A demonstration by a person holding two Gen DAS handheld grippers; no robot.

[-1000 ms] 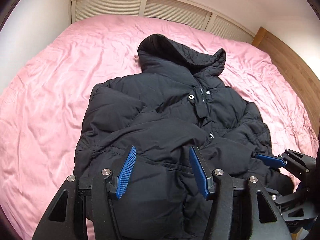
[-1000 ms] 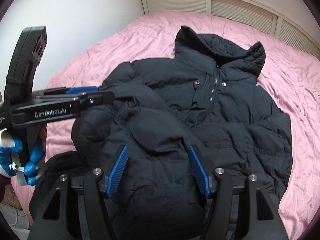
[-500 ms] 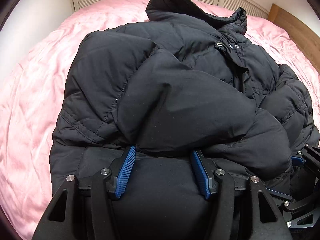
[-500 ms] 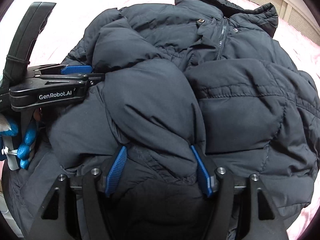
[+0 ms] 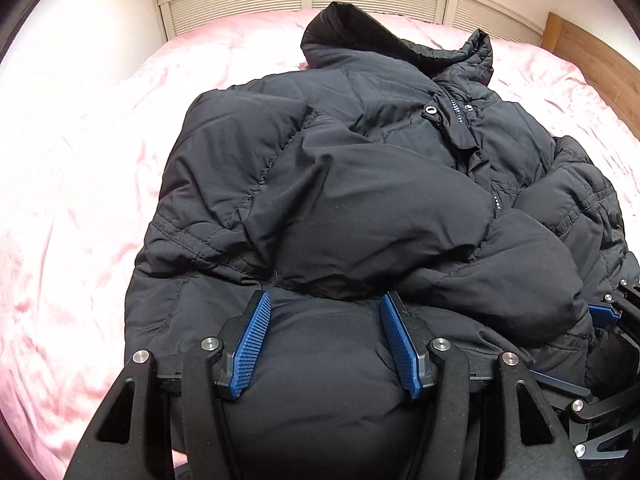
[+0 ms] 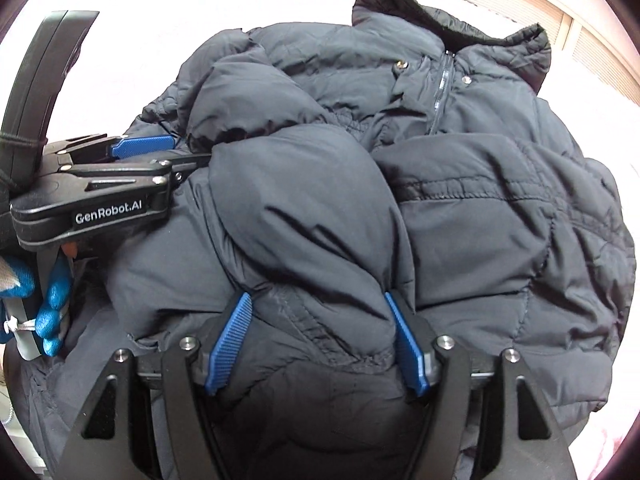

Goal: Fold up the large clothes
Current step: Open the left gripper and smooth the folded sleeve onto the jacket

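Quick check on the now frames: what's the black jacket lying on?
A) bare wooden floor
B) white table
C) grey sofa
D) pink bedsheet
D: the jacket lies spread on a pink sheet that covers the bed, with a wooden frame edge at the far right.

The jacket was black quilted cloth, matt with a faint sheen, puffy and stitched in seams, with small shiny metal snaps near the collar. The bed sheet looked like pink satin-like cloth, glossy and creased. The left tongs and right tongs were matt black plastic with ribbed blue pads and bright metal pins. The far headboard was smooth wood, beside pale slatted panels.
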